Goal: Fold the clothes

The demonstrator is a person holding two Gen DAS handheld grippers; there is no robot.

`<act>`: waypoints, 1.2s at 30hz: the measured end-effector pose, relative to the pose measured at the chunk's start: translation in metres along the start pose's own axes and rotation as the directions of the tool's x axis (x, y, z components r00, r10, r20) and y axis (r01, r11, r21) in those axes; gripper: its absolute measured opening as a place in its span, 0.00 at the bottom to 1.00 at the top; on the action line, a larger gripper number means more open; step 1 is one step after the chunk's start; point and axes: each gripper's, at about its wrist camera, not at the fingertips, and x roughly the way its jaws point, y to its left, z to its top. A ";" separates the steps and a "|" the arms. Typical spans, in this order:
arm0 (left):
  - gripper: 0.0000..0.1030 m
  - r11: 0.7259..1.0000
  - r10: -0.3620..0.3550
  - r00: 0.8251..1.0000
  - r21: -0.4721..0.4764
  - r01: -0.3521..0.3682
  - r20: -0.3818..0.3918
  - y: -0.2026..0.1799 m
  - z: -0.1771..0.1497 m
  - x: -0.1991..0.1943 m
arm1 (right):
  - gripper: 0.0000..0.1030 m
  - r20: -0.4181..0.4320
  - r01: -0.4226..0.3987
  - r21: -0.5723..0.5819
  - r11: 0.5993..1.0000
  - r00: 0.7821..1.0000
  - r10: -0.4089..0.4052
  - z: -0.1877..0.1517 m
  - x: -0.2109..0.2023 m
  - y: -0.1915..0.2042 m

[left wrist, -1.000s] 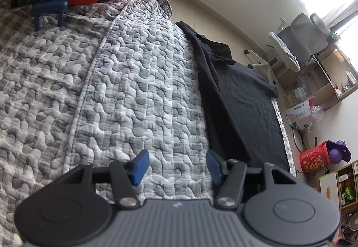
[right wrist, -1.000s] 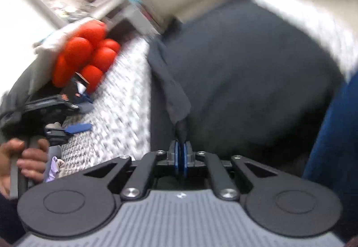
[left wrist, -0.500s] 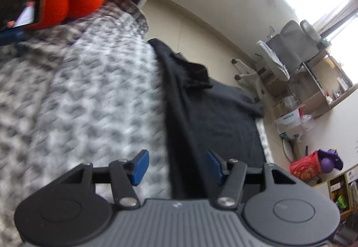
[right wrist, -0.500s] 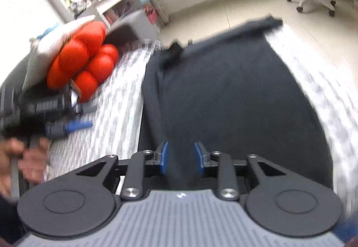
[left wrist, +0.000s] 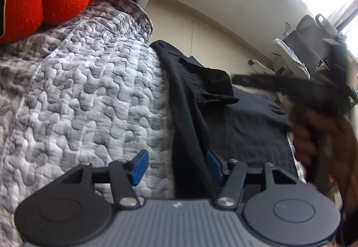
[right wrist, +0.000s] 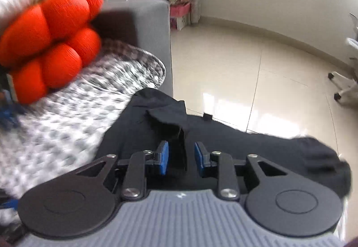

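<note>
The black garment point(left wrist: 243, 126) lies spread along the edge of the grey quilted bedcover point(left wrist: 89, 94), soft, limp and light, best pinched at its folded side edge or collar. Both left gripper point(left wrist: 176, 165) and right gripper point(right wrist: 181, 158) stand open above it, holding nothing, the right one's jaws having just parted; no containers hold anything here.
</note>
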 end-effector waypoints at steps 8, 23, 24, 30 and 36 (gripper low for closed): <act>0.57 0.999 0.022 0.999 -0.024 -0.023 -0.027 0.017 0.001 0.006 | 0.31 -0.081 -0.004 -0.029 1.000 0.997 0.001 0.017 0.066 0.001; 0.58 0.989 0.092 0.994 0.120 -0.086 -0.050 -0.001 -0.009 0.017 | 0.03 0.104 0.010 0.179 0.984 0.994 -0.029 0.026 0.040 -0.038; 0.58 0.987 0.098 0.994 0.132 -0.091 -0.050 -0.002 -0.010 0.018 | 0.03 0.105 0.010 0.216 0.976 0.994 -0.033 0.023 0.040 -0.043; 0.58 0.976 0.123 0.991 0.184 -0.112 -0.047 -0.008 -0.012 0.020 | 0.03 0.081 -0.030 0.474 0.880 0.997 -0.010 0.003 0.045 -0.081; 0.58 0.962 0.149 0.988 0.236 -0.135 -0.040 -0.013 -0.016 0.021 | 0.15 0.046 -0.028 0.562 0.826 0.999 0.002 -0.005 0.050 -0.094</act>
